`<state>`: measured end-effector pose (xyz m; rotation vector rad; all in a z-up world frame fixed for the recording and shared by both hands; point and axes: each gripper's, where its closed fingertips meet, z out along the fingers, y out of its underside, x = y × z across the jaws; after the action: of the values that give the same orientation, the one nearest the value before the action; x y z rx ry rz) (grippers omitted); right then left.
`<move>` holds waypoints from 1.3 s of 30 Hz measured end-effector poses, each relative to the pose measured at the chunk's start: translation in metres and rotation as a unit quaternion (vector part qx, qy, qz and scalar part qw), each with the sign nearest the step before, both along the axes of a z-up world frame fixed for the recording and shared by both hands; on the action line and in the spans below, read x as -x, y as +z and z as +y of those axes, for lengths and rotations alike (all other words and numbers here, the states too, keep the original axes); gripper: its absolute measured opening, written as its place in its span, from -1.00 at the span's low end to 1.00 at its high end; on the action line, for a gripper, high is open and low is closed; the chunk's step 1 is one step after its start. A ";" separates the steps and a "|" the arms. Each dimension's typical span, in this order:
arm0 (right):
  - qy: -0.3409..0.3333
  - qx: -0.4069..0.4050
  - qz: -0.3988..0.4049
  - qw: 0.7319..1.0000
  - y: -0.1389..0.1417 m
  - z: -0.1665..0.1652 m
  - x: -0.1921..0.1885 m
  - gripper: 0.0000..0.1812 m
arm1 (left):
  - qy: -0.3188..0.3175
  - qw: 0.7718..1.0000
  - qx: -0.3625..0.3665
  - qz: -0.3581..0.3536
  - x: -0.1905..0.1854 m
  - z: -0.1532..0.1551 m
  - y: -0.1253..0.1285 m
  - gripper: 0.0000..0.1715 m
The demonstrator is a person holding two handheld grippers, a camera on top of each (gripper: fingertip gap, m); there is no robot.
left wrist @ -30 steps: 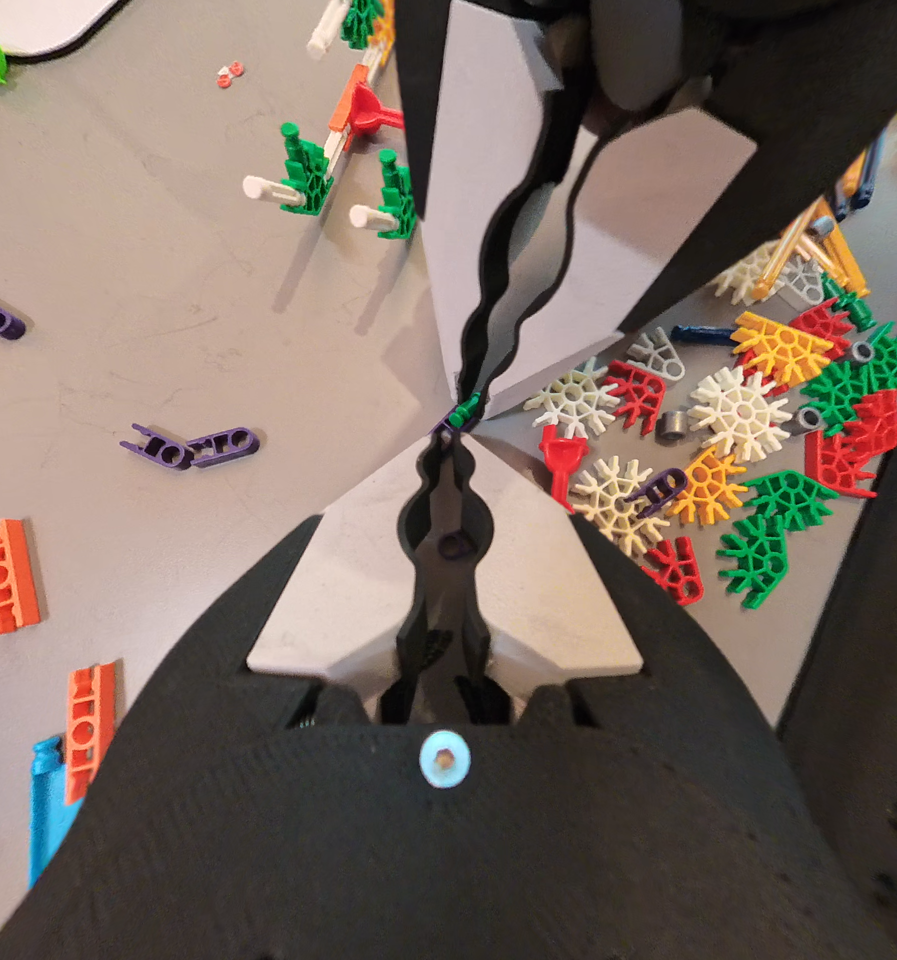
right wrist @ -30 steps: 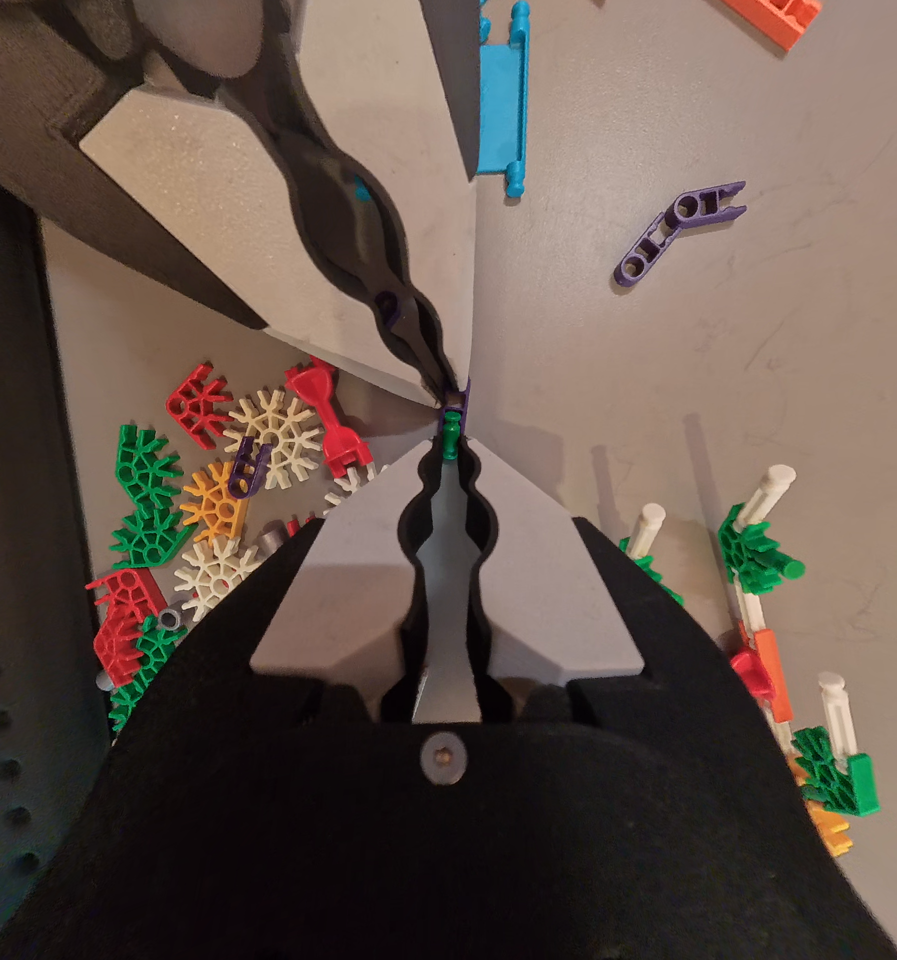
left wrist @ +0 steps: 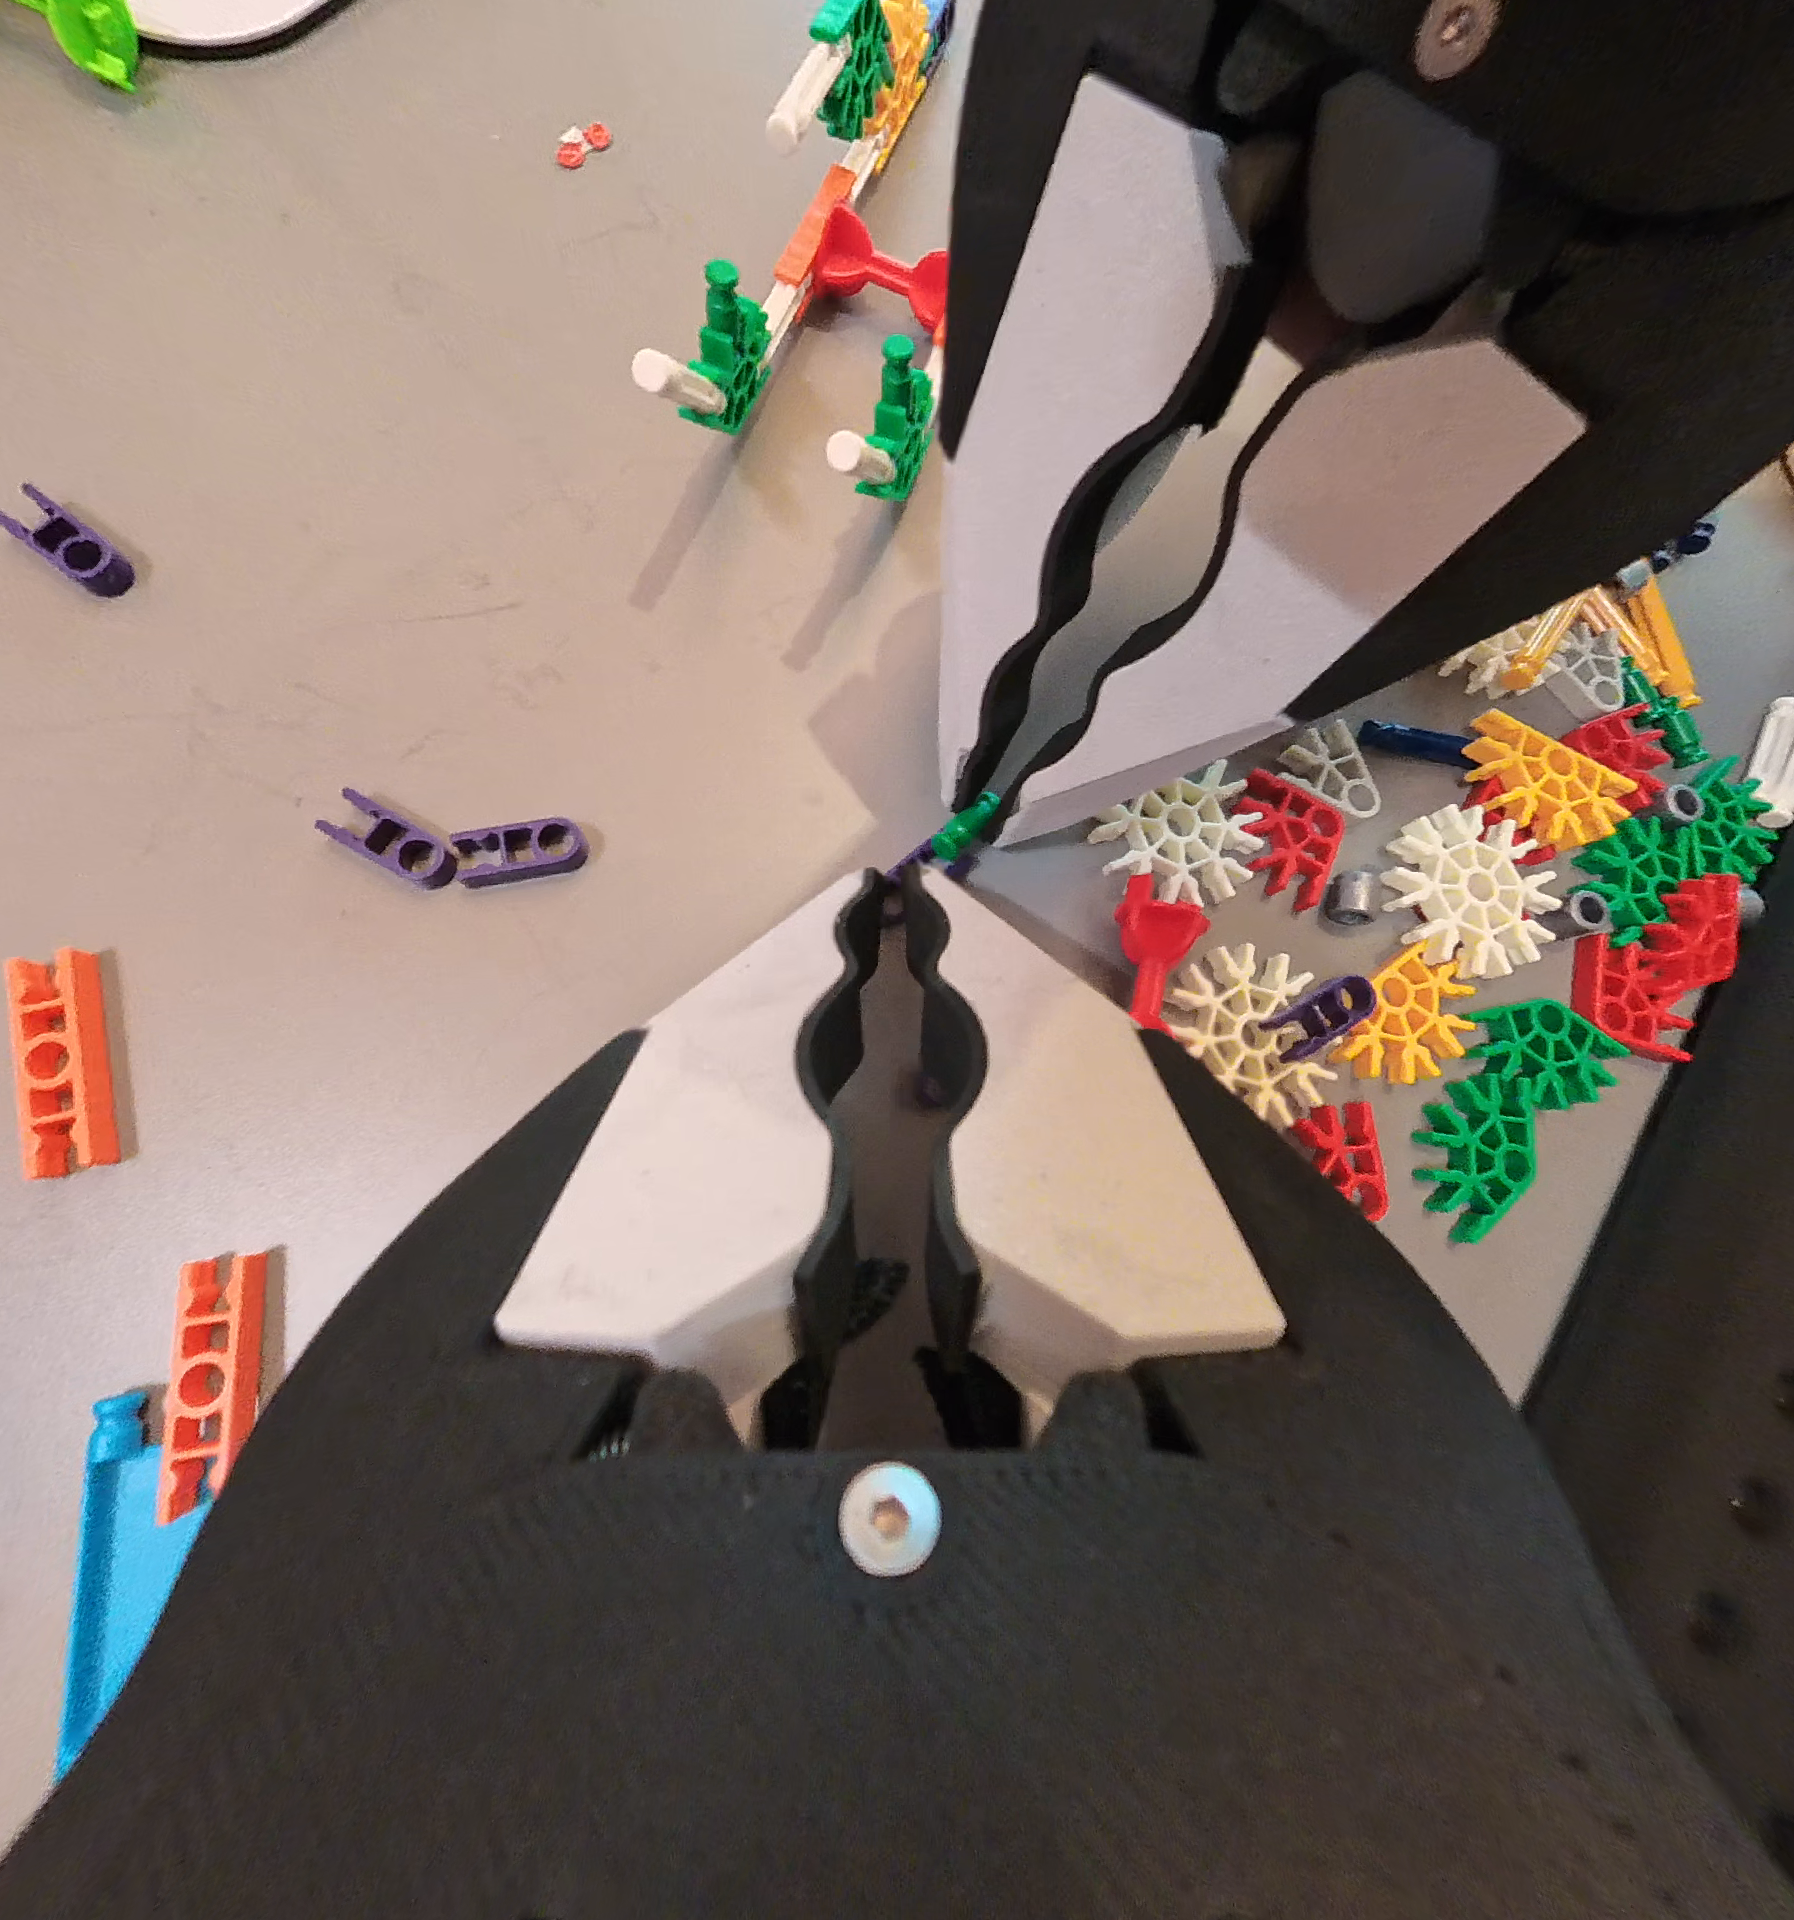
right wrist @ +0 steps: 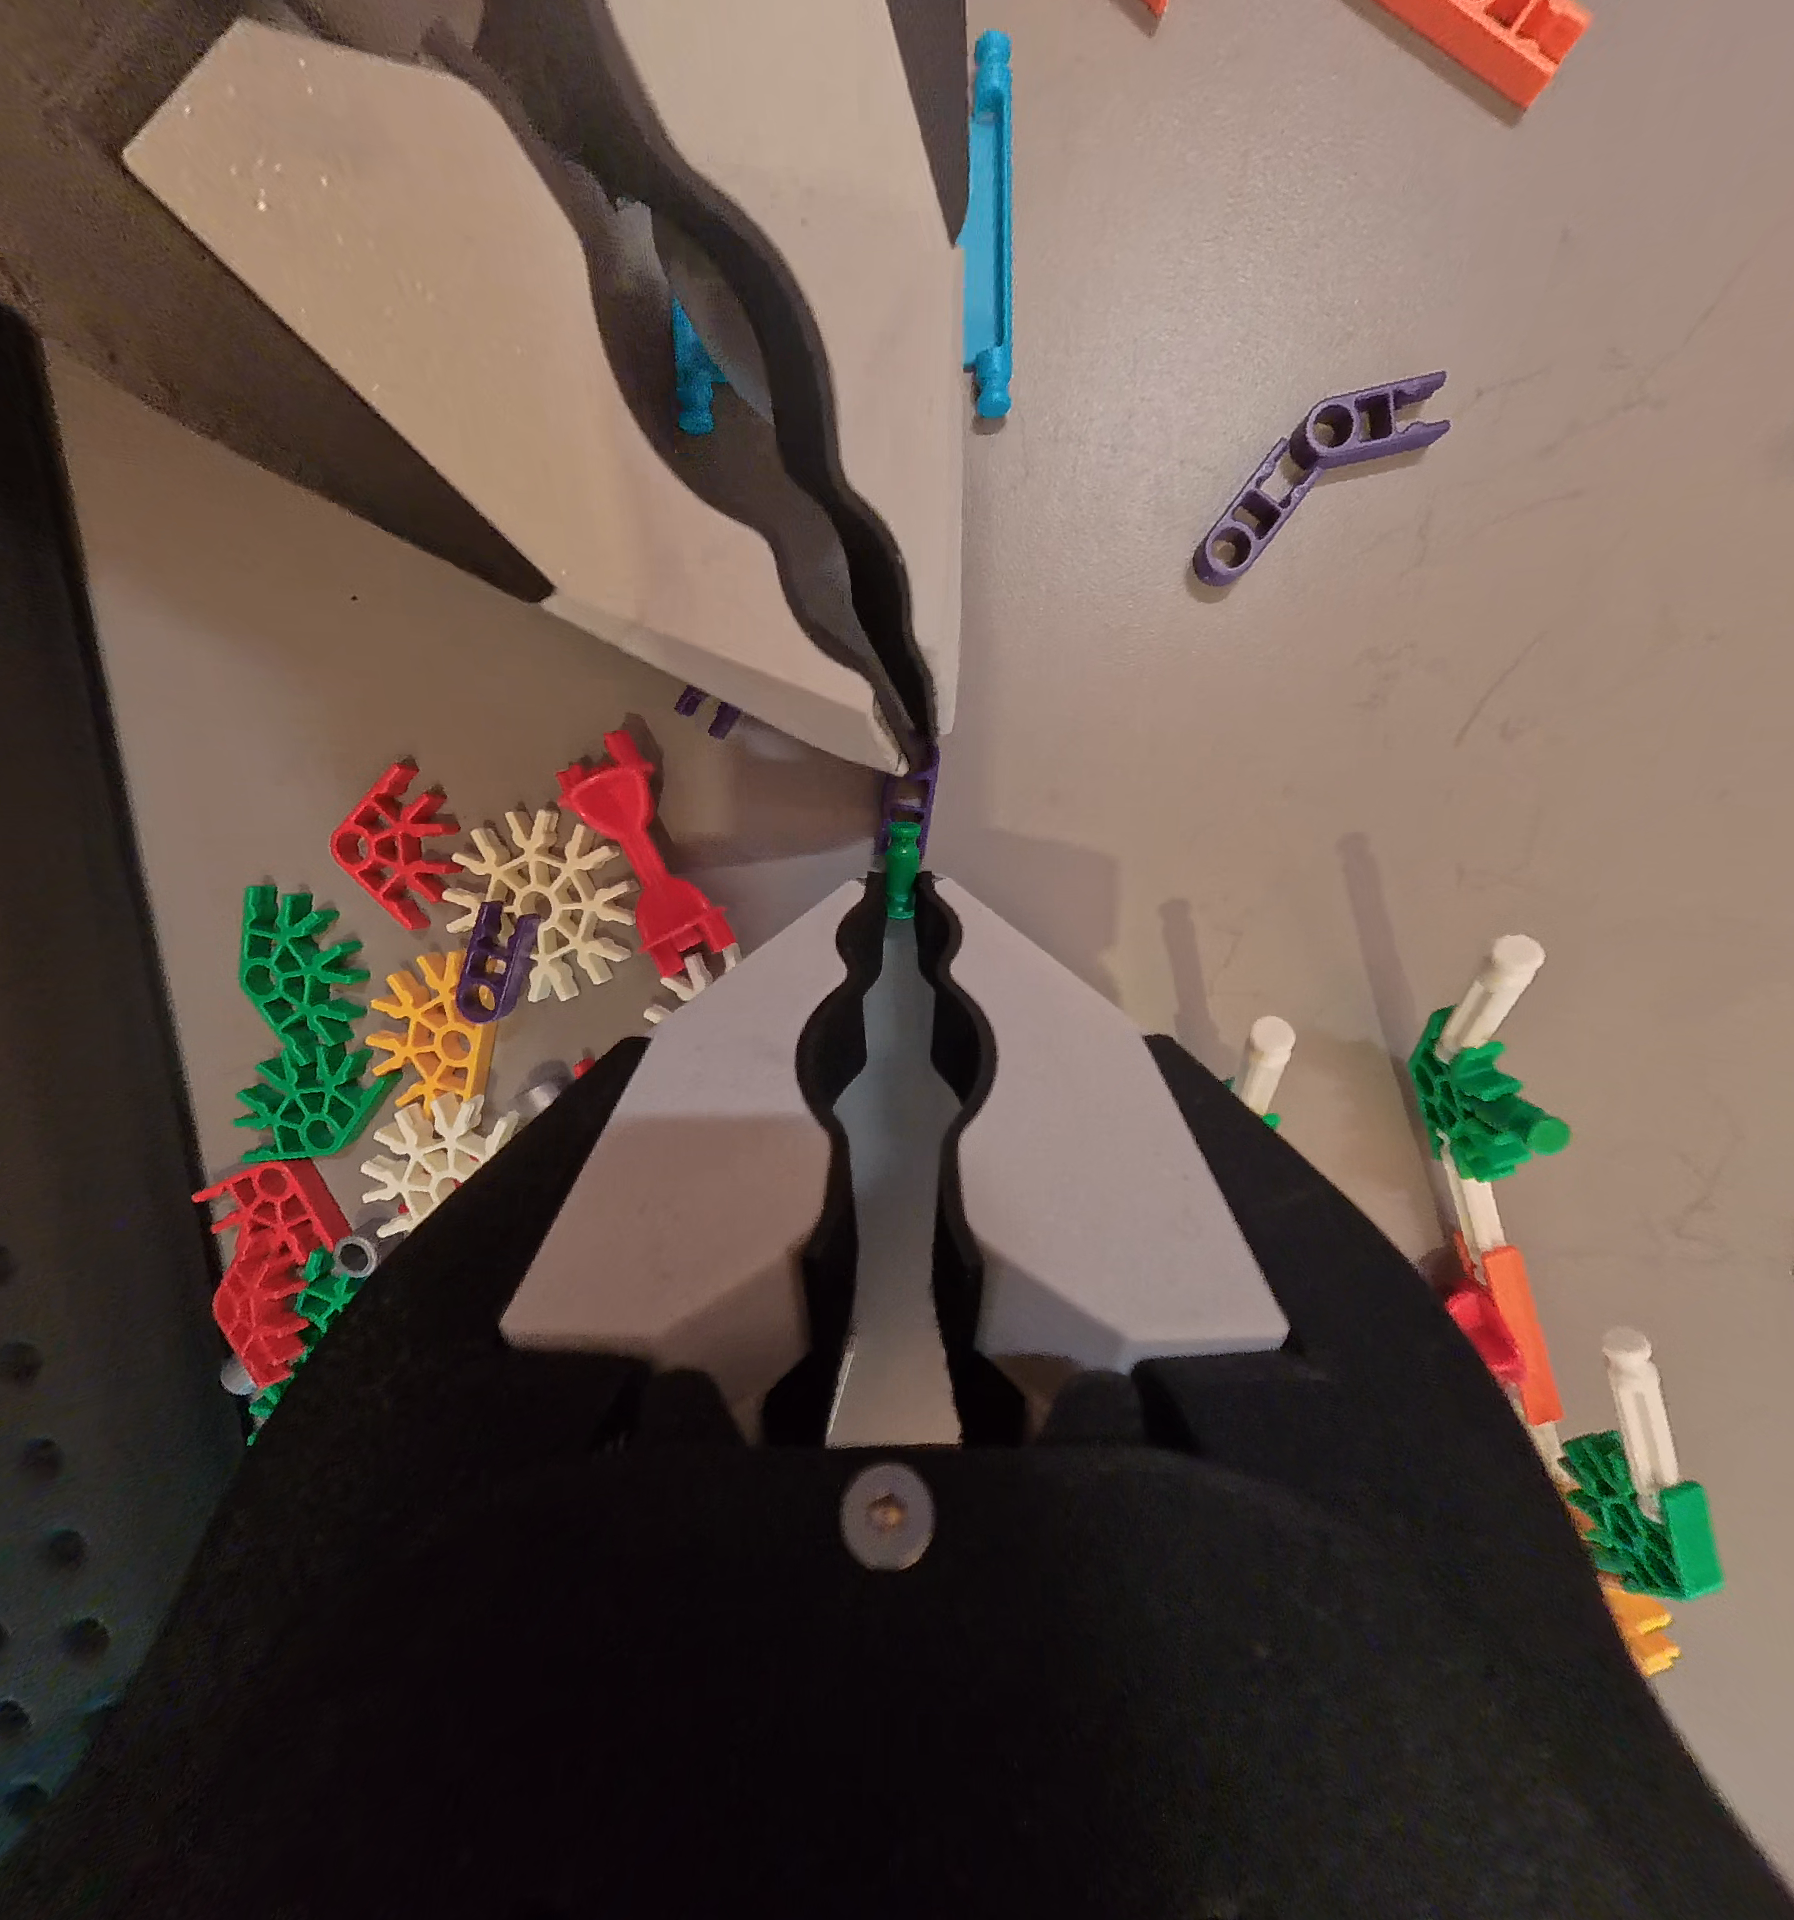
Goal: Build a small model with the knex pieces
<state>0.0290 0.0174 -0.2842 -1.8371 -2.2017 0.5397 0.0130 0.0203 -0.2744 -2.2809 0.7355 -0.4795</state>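
Right wrist view, right hand-held gripper [right wrist: 899, 891] pinching green rod [right wrist: 900, 868]

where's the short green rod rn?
Pinched at the right gripper tips, centre of both wrist views: the short green rod meets the purple connector held by the left gripper, above the grey table.

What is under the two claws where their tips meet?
Bare grey tabletop, shadowed. The small purple plastic clip in the left claw and short green plastic rod in the right claw meet above it. The claw bodies cover the table beneath them.
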 end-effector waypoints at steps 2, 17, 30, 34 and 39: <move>0.000 -0.002 -0.006 1.000 -0.002 0.000 0.000 -0.96 | -0.003 1.000 -0.004 0.001 -0.001 0.001 0.002 -0.99; -0.006 0.005 -0.010 1.000 0.000 0.000 0.004 -0.96 | -0.004 1.000 0.006 0.008 0.008 0.003 0.000 -1.00; -0.049 0.053 -0.056 0.996 -0.002 -0.003 0.009 -0.96 | -0.016 1.000 0.006 0.003 0.003 0.000 -0.007 -1.00; -0.055 0.059 -0.071 0.994 -0.002 -0.003 0.008 -0.96 | -0.020 1.000 0.008 -0.007 0.003 0.000 -0.007 -1.00; -0.073 0.079 -0.091 0.990 -0.002 -0.003 0.009 -0.96 | -0.025 1.000 0.010 -0.012 0.002 0.000 -0.007 -1.00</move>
<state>0.0204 0.0145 -0.2862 -2.1896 -2.1650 0.5506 0.0110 0.0201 -0.2815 -2.2748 0.7811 -0.5394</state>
